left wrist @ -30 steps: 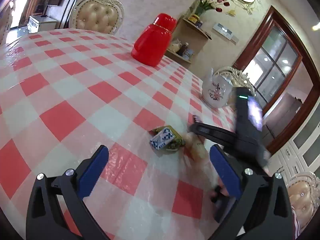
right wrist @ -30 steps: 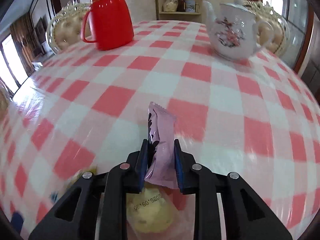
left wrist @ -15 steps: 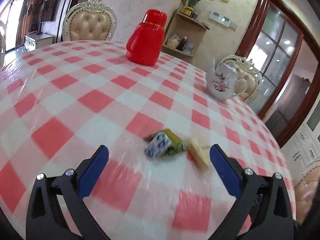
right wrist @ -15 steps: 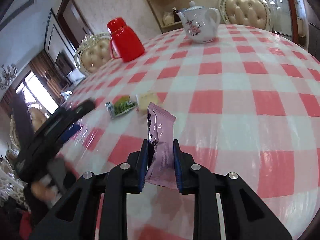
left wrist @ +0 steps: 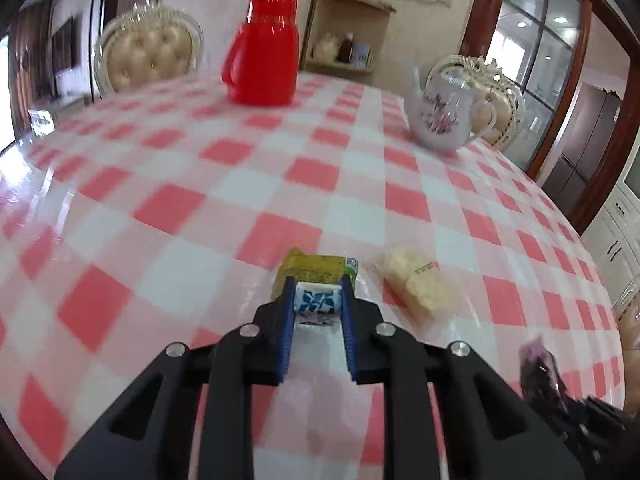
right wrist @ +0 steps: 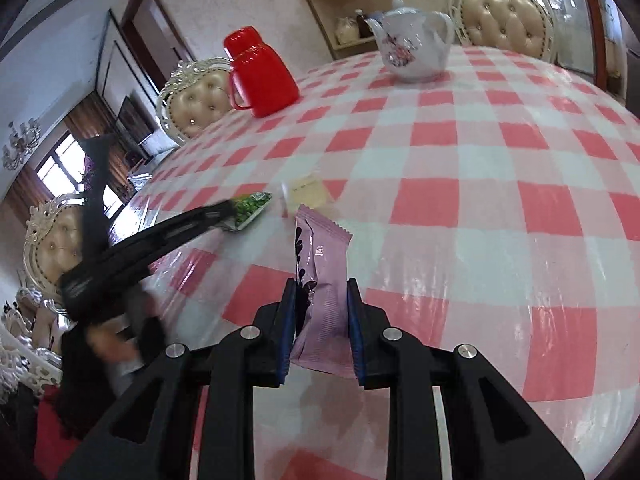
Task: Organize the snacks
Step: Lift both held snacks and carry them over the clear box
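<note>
My left gripper (left wrist: 318, 292) is low over the checked table, its jaws closing with the pads pressed on a small blue-and-white packet (left wrist: 316, 304). A green-and-yellow packet (left wrist: 316, 266) lies just beyond it. To the right rests a clear bag of yellow biscuit (left wrist: 416, 282). In the right wrist view my right gripper (right wrist: 322, 292) is shut on a purple packet (right wrist: 320, 248), held upright above the table. There the left gripper (right wrist: 228, 212) reaches in from the left at the green packet (right wrist: 252, 206), with the biscuit bag (right wrist: 310, 192) beside it.
A red jug (left wrist: 262, 52) and a white flowered teapot (left wrist: 440, 116) stand at the far side of the red-and-white tablecloth (left wrist: 200, 200). Padded chairs (left wrist: 148, 52) ring the table. A person's dark sleeve (right wrist: 100, 360) shows at the left.
My left gripper went from wide open to shut on the blue-and-white packet and moved in over it. The right gripper swung away from the snacks, still gripping the purple packet.
</note>
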`<state>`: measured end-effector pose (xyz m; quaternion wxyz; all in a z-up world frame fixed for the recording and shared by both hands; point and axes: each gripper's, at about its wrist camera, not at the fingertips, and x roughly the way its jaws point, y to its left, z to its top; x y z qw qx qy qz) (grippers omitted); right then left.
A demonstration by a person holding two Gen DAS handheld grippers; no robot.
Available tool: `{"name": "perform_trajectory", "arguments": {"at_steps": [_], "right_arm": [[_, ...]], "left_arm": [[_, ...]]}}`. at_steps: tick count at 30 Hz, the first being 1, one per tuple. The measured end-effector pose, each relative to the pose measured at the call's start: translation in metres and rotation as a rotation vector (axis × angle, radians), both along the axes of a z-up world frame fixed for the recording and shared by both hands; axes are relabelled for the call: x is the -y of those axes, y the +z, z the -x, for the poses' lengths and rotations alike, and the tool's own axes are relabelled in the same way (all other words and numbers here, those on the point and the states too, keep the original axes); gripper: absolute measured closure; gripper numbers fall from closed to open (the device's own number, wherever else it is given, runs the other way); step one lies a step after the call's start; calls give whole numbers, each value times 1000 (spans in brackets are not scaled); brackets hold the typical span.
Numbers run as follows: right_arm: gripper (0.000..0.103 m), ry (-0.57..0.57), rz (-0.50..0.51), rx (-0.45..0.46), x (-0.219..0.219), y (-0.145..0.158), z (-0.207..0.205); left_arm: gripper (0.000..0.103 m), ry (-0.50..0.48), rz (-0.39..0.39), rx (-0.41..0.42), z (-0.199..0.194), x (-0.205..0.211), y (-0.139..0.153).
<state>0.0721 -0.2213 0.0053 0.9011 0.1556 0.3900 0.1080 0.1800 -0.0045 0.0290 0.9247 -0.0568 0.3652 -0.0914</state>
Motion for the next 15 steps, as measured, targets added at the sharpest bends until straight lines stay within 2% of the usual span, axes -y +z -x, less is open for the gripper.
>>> {"name": "perform_trajectory", "arguments": {"at_steps": [4, 8, 15], "right_arm": [[79, -6, -6, 7, 2, 1, 1], [79, 9, -14, 20, -1, 5, 5], [79, 32, 14, 19, -9, 2, 4]], "left_arm": [[82, -12, -30, 1, 29, -5, 2], [82, -31, 4, -24, 59, -15, 0], [82, -46, 14, 3, 78, -11, 6]]}}
